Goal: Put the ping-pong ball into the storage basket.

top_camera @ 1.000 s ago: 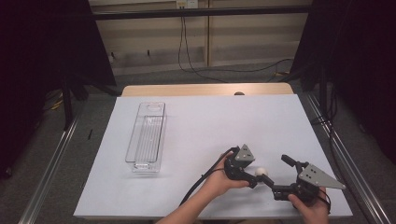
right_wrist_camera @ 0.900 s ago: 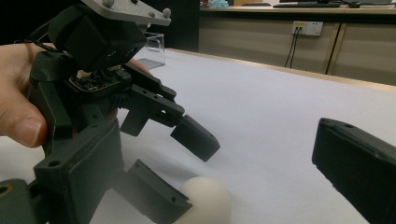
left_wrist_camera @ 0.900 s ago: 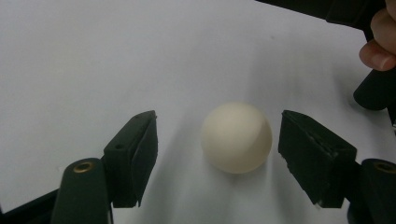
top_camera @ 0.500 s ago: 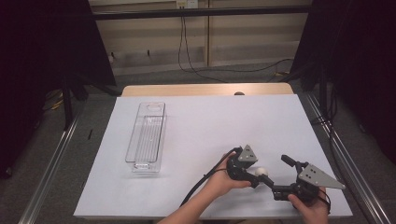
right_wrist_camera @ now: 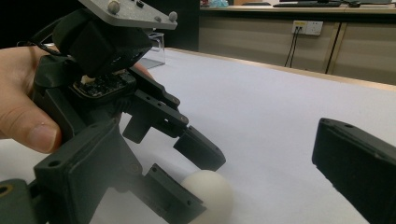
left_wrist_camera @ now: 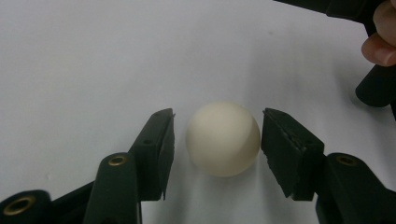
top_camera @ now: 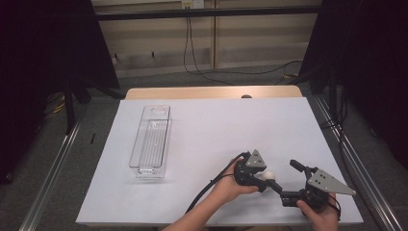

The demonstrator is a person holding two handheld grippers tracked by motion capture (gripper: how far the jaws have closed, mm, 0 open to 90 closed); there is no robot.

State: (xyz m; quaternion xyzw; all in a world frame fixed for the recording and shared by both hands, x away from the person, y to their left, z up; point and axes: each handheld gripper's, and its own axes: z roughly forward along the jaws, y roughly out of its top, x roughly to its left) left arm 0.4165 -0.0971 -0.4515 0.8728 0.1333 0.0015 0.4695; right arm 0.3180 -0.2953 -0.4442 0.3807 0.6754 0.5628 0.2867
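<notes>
**Left gripper closing around a white ball near the table's front edge**

High view: the left gripper (top_camera: 263, 179) sits low on the white table (top_camera: 216, 130), held in the person's left hand (top_camera: 230, 185), with its jaws pointing toward the right gripper (top_camera: 287, 191). A small white ball (top_camera: 269, 175) lies at the left gripper's tips, between the two tools. The right gripper is just beyond the ball, held in the person's right hand (top_camera: 318, 211), its grey three-cornered plate facing up. A clear plastic tray (top_camera: 151, 140) stands well apart, far off on the left gripper's outer side.

Left gripper view: the ball (left_wrist_camera: 223, 138) rests on the table squarely between the two black jaws. The jaws have just been closing on it, yet a thin gap shows on each side, so the pads do not press on it: the tool is open around the ball, not gripping. A fingertip of the other hand (left_wrist_camera: 380, 44) shows ahead and to the right.

Right gripper view: the left gripper (right_wrist_camera: 187, 172) is close in front, its jaws bracketing the ball (right_wrist_camera: 210, 191) on the table. The right gripper's own jaws stand wide apart, with nothing between them.
</notes>
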